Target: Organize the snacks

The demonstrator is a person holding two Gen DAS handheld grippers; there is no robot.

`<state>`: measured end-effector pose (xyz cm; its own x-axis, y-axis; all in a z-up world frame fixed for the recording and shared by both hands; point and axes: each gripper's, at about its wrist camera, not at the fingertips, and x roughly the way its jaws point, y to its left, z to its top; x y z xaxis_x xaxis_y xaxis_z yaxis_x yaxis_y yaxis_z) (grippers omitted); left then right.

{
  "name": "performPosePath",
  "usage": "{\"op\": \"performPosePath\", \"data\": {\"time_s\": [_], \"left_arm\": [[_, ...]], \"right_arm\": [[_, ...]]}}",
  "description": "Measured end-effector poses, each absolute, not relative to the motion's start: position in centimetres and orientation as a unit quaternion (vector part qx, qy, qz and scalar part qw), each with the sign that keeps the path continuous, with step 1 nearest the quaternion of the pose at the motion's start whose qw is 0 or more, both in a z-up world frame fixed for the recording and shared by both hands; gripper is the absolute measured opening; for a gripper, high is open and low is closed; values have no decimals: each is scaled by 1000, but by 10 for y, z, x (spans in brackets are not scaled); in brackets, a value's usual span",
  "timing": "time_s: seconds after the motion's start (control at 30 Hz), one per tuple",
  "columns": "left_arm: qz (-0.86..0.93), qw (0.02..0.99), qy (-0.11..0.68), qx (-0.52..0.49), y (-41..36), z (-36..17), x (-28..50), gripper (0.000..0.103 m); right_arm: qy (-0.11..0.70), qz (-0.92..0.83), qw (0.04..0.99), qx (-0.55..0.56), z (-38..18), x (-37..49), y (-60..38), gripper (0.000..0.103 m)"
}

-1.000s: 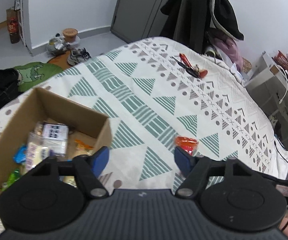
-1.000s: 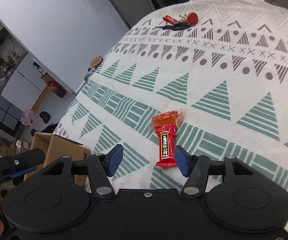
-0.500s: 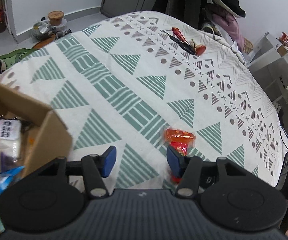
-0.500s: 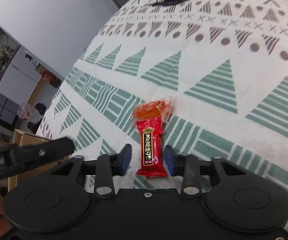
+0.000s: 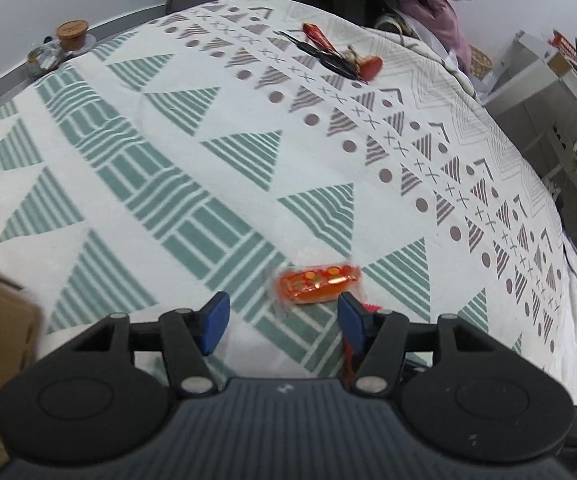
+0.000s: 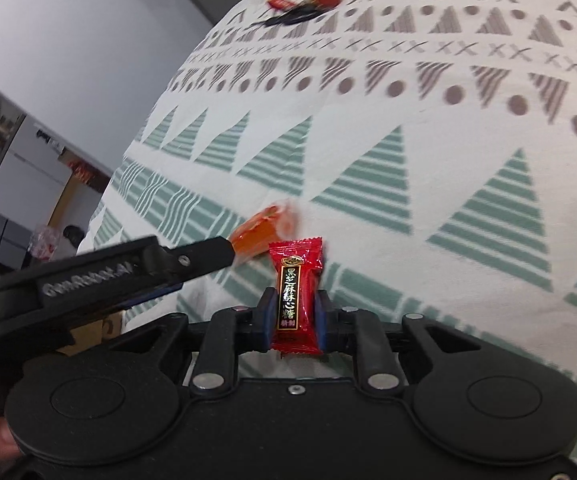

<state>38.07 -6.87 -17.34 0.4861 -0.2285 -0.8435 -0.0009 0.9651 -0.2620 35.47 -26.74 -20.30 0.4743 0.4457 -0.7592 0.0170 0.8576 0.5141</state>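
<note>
The right gripper [image 6: 293, 314] is clamped on the red candy [image 6: 296, 294], lifted off the bedspread [image 6: 448, 152]. The left gripper [image 5: 282, 322] hangs open before the orange candy [image 5: 317, 283]; it should straddle the wrapper squarely before closing, avoiding fabric

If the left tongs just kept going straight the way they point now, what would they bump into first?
Most likely the orange snack packet lying on the patterned cloth. It sits just ahead of the open left tongs, nearer the right fingertip. Depth is hard to judge, so they might touch the cloth first.
</note>
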Motion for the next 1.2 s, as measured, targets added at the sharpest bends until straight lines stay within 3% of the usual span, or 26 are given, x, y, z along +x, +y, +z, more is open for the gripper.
{"op": "performPosePath", "data": {"time_s": [0.67, 0.77, 0.9, 1.07, 1.2], "left_arm": [[-67, 867, 493, -8, -117, -191, 421, 60], [-67, 862, 502, -24, -116, -194, 422, 51], [-62, 860, 506, -33, -113, -195, 416, 22], [-56, 858, 507, -52, -102, -188, 406, 20], [-49, 859, 505, -68, -91, -179, 392, 19]], "right_arm": [[473, 80, 828, 290, -212, 361, -312, 20], [472, 81, 829, 289, -212, 364, -312, 21], [471, 86, 833, 276, -213, 364, -310, 24], [468, 102, 842, 247, -209, 367, -298, 42], [467, 103, 853, 209, -207, 366, -290, 41]]}}
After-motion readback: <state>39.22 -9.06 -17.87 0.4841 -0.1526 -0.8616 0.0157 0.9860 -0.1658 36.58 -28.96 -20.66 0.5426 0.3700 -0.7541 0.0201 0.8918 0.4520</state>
